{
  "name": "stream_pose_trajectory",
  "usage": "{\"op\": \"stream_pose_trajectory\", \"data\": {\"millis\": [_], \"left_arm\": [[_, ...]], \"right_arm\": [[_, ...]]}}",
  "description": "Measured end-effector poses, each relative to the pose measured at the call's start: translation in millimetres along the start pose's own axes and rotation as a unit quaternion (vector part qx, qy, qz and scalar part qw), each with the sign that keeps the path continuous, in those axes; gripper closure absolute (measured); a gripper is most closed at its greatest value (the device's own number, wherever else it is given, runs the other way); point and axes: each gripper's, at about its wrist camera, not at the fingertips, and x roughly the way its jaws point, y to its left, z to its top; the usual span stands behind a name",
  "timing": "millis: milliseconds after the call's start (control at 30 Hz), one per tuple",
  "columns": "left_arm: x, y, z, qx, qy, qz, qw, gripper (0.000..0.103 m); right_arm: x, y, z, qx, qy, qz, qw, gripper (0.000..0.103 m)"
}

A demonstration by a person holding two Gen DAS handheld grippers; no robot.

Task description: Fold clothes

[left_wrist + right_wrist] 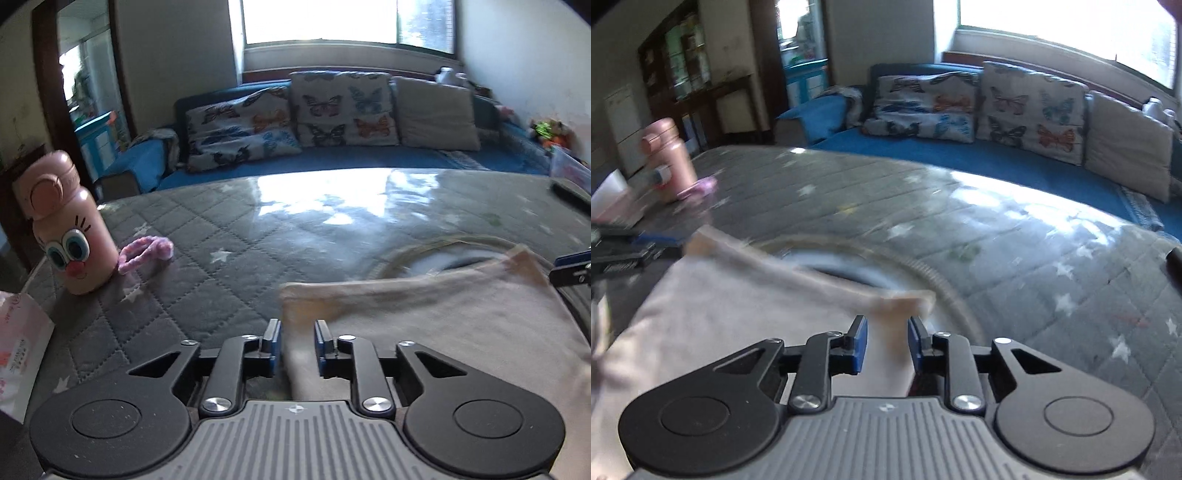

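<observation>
A beige-grey cloth (443, 325) lies folded on the grey quilted star-pattern table cover (207, 236). Its far edge rests over a blurred round rimmed object (436, 254). My left gripper (296, 332) stands at the cloth's near left edge, which passes between its blue pads with a gap on either side. In the right wrist view the cloth (738, 314) spreads to the left, and its far right corner sits between the parted pads of my right gripper (888, 328). Each gripper shows at the edge of the other's view: the right gripper (572, 267) and the left gripper (628, 254).
A pink cartoon-face bottle (70, 229) stands at the table's left with a purple fuzzy loop (147, 251) beside it. A white paper bag (18, 350) is at the near left. A dark object (569, 195) lies at the far right. Behind is a blue sofa (351, 155) with butterfly cushions.
</observation>
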Motion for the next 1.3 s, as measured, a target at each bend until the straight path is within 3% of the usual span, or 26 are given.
{"op": "stream_pose_trajectory", "data": {"millis": [133, 333, 367, 533, 700, 833, 1100, 1300], "left_arm": [[-32, -21, -17, 0.021, -0.003, -0.032, 0.9992, 0.073], [-69, -64, -51, 0.057, -0.002, -0.09, 0.9944, 0.061], [-74, -72, -57, 0.065, -0.002, -0.099, 0.9929, 0.06], [-95, -107, -89, 0.107, -0.006, -0.132, 0.9854, 0.06], [-102, -125, -115, 0.14, -0.005, -0.131, 0.9814, 0.059], [-108, -123, -112, 0.137, -0.014, -0.126, 0.9824, 0.057], [-117, -138, -94, 0.132, -0.042, -0.138, 0.9806, 0.054], [-108, -160, -96, 0.145, -0.033, -0.151, 0.9773, 0.054]], "right_arm": [[-32, 28, -32, -0.034, 0.012, 0.04, 0.999, 0.078], [-66, 64, -75, -0.068, 0.026, 0.067, 0.995, 0.064], [-72, 70, -83, -0.076, 0.024, 0.067, 0.995, 0.06], [-91, 92, -112, -0.118, 0.018, 0.049, 0.992, 0.06], [-105, 113, -142, -0.17, 0.019, 0.028, 0.985, 0.057], [-121, 112, -150, -0.156, 0.019, 0.026, 0.987, 0.057], [-132, 85, -146, -0.047, -0.013, 0.018, 0.999, 0.058], [-131, 82, -155, -0.062, 0.002, 0.003, 0.998, 0.058]]}}
